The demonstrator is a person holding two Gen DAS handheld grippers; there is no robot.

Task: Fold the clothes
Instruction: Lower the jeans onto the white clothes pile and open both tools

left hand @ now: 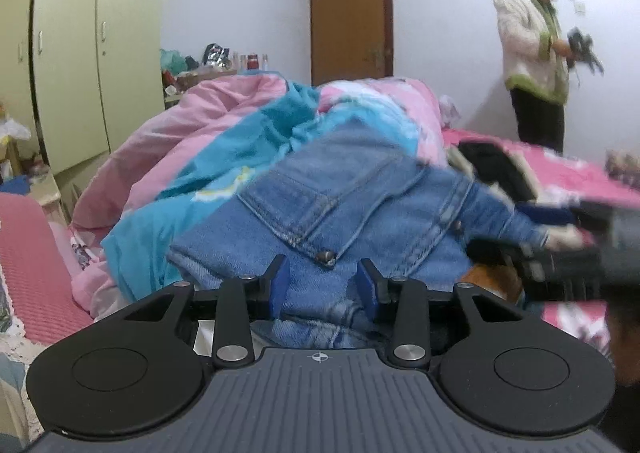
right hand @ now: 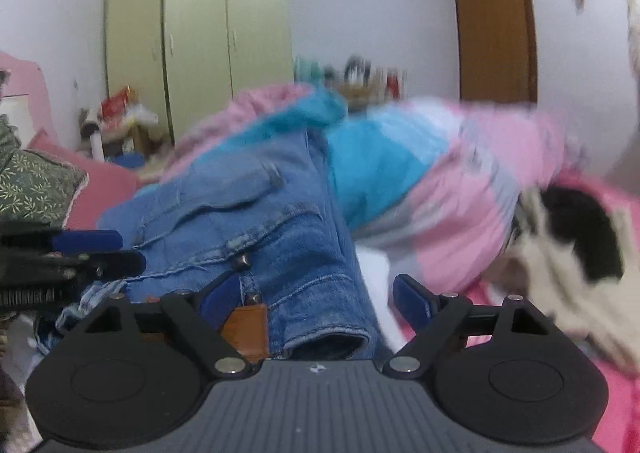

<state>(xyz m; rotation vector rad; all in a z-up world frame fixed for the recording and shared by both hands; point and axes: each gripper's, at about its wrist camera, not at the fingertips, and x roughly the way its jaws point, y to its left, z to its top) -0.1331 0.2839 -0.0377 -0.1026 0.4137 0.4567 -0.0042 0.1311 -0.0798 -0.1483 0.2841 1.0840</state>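
Blue denim jeans (left hand: pixel 360 197) lie bunched on the bed against a pink and blue quilt (left hand: pixel 224 133). My left gripper (left hand: pixel 323 285) has its blue pads pressed into a fold of the denim and is shut on it. In the right wrist view it shows at the left edge (right hand: pixel 104 251), holding the jeans' (right hand: pixel 260 221) edge. My right gripper (right hand: pixel 316 299) stands wide open, with the jeans' waistband and its brown patch (right hand: pixel 244 329) lying between its fingers. It appears blurred at the right of the left wrist view (left hand: pixel 532 261).
A person (left hand: pixel 536 53) stands by the far wall holding a dark object. A black and white garment (right hand: pixel 568 237) lies on the pink sheet to the right. A green pillow (right hand: pixel 36 185) is at the left. Wardrobe (left hand: pixel 80 53) and door (left hand: pixel 350 9) stand behind.
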